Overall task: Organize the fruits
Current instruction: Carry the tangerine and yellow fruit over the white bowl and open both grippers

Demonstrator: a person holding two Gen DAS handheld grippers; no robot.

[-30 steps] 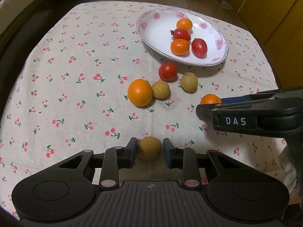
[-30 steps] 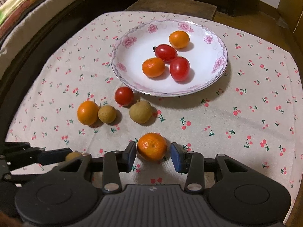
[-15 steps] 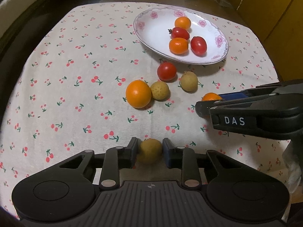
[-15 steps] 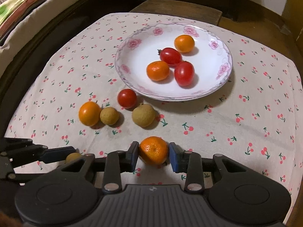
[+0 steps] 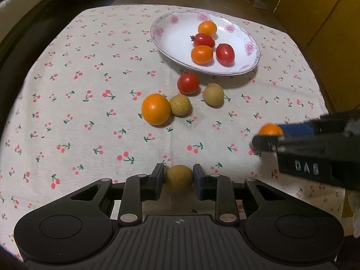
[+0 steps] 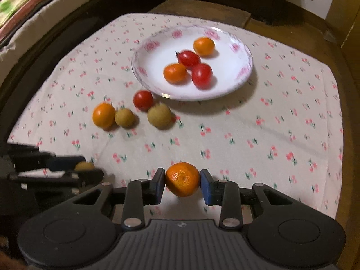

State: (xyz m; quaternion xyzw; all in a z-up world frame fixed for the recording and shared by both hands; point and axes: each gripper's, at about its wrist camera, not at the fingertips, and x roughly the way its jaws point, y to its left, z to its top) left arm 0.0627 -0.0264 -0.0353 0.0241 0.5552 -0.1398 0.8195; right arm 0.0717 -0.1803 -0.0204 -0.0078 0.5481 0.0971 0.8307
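My left gripper [image 5: 178,178] is shut on a tan longan [image 5: 178,179], held just above the cloth near the front edge. My right gripper [image 6: 182,180] is shut on a small mandarin [image 6: 182,179], lifted off the cloth. A white flowered plate [image 5: 171,42] at the back holds two small oranges and two red tomatoes; it also shows in the right wrist view [image 6: 150,67]. On the cloth between lie an orange [image 5: 155,109], a longan [image 5: 180,104], a red tomato [image 5: 188,83] and another longan [image 5: 213,94].
The cherry-print tablecloth [image 5: 78,90] covers a wooden table. Yellow cabinet doors [image 5: 326,18] stand at the right. A padded seat edge [image 6: 33,11] runs along the left. The right gripper body [image 5: 315,155] crosses the left wrist view's right side.
Both grippers have risen with their fruit. The right gripper closed on the mandarin and lifted it off the cloth; the plate now looks farther away.
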